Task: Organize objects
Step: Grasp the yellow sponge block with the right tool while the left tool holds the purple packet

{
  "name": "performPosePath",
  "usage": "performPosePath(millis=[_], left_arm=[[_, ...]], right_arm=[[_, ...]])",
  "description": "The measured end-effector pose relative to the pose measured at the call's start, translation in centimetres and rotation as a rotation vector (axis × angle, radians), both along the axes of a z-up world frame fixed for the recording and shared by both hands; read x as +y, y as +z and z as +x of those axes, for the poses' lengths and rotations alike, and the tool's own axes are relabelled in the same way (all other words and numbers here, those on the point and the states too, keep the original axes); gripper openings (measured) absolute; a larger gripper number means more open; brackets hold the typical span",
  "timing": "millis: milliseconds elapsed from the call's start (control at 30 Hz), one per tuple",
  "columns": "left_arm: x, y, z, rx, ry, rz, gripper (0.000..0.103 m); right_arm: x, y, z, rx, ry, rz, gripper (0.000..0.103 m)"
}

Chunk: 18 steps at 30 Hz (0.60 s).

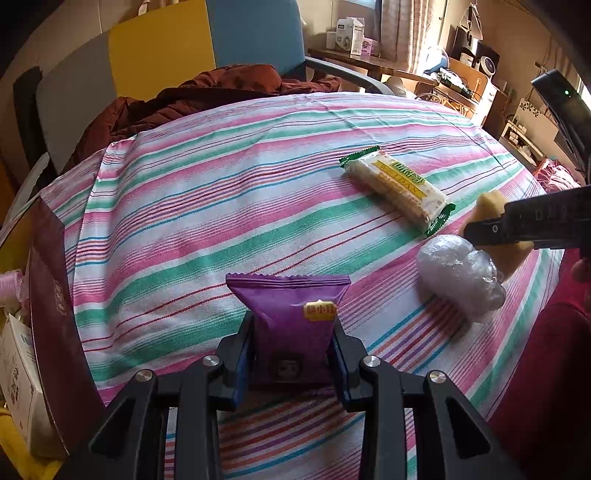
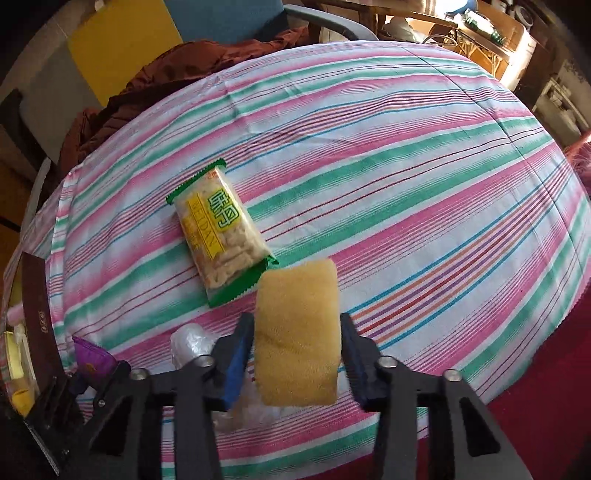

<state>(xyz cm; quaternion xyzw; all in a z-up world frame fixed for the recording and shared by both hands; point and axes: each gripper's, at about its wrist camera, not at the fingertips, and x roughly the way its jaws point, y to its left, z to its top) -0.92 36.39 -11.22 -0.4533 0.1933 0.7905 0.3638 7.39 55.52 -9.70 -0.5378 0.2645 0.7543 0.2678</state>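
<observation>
A purple snack packet (image 1: 291,317) stands between the fingers of my left gripper (image 1: 293,354), which is shut on it low over the striped cloth (image 1: 221,206). My right gripper (image 2: 297,350) is shut on a yellow sponge (image 2: 299,332) held just above the cloth. In the left wrist view the right gripper (image 1: 491,229) and its sponge (image 1: 491,203) come in from the right edge. A green and yellow wafer packet (image 2: 221,240) lies flat just beyond the sponge. Crumpled clear plastic (image 1: 461,280) rests on the cloth under the right gripper.
A dark red open box (image 1: 51,332) holding several small items stands at the table's left edge. A brown jacket (image 1: 221,88) is draped over a blue and yellow chair (image 1: 255,33) behind the table. A maroon surface (image 2: 524,387) lies at the near right.
</observation>
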Motion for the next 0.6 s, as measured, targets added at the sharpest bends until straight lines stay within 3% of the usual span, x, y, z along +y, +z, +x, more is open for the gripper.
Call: performPosePath(millis=[167,367,600], left_arm=[[-0.7,0.5,0.5,0.001,-0.005,-0.003,0.033],[-3.2,3.8,2.7,0.009,-0.027,0.095,0.033],[-9.5,8.2,1.7,0.015,0.077,0.207,0.033]], right_arm=[[-0.8,2.4,1.1,0.106,-0.010,0.077,0.036],[-3.0,6.4,1.0,0.238,0.034,0.175,0.036],[-7.5,8.5,-0.1,0.336,0.132,0.139,0.036]])
